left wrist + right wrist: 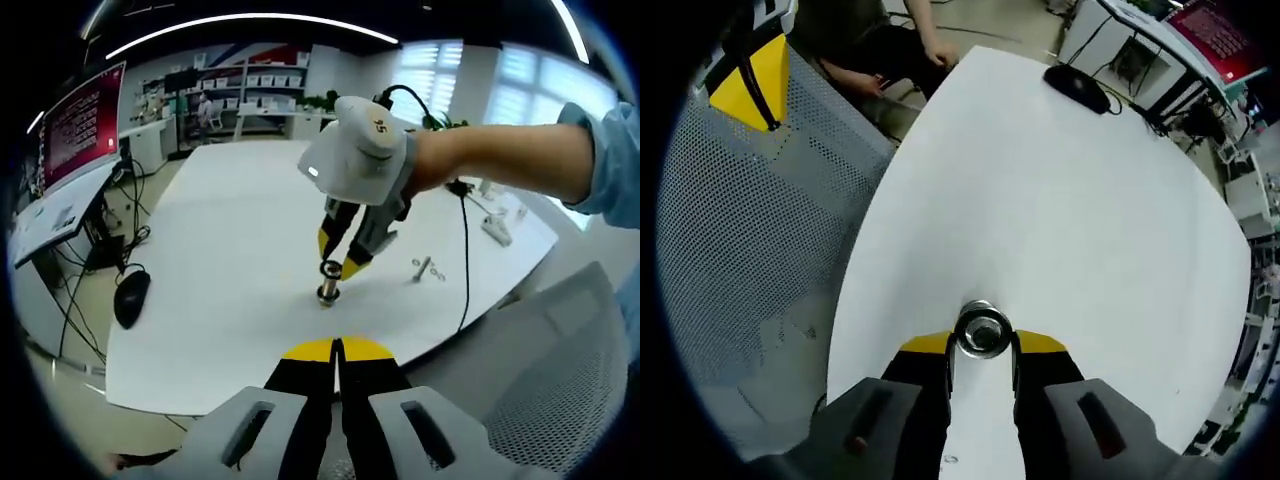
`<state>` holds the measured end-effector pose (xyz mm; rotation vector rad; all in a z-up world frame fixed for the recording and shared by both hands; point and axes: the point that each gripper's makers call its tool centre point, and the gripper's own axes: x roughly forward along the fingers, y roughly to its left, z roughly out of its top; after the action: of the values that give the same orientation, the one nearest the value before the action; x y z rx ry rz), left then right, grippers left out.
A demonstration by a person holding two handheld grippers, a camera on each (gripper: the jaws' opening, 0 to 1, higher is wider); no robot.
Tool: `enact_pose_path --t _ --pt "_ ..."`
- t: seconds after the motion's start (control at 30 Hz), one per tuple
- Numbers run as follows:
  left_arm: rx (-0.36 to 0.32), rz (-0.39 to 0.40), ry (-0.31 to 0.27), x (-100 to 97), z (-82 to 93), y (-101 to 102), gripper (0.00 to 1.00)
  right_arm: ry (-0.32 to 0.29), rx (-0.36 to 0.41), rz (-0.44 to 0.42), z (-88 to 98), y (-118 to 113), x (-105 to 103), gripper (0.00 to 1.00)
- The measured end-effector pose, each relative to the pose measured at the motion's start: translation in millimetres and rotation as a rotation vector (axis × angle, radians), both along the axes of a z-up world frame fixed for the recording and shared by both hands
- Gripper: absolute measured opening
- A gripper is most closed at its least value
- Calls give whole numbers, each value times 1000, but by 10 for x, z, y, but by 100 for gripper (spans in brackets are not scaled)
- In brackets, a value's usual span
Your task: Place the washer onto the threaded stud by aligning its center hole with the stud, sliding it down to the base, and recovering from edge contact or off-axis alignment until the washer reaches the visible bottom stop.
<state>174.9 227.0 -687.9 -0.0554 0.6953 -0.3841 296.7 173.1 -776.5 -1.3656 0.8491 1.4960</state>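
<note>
Washer (983, 333) in right hand-held gripper (984, 345)

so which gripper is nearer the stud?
Right. The right gripper has its jaws on either side of the washer atop the stud; the left gripper hangs back off the table edge, shut.

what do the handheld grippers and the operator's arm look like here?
Right gripper: pale grey rounded shell marked "95", dark jaws with yellow tips, black cable trailing off. Left gripper: grey body with slotted fronts, black jaws, yellow tips. The person wears a light blue sleeve.
</note>
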Motion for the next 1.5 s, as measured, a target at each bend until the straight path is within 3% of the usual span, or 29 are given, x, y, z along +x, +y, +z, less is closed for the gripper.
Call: enact_pose_path --t 0.83,0.9,0.97,1.23,1.33,1.5 --pt "-1 8 -2 9 1 13 0 5 -85 13 -490 -44 47 24" --pt "-4 9 -2 10 3 12 0 2 -63 -3 -474 -28 51 28" --pt "-4 8 -4 13 7 10 0 0 -38 -40 -467 -17 82 42" --pt "-5 4 -6 16 11 5 0 -1 7 -93 -218 -173 124 39" --pt "-7 3 -8 15 13 1 0 19 67 -163 -81 -194 113 38" --pt "-11 -1 -12 8 23 -10 0 -25 107 -171 198 -335 99 39"
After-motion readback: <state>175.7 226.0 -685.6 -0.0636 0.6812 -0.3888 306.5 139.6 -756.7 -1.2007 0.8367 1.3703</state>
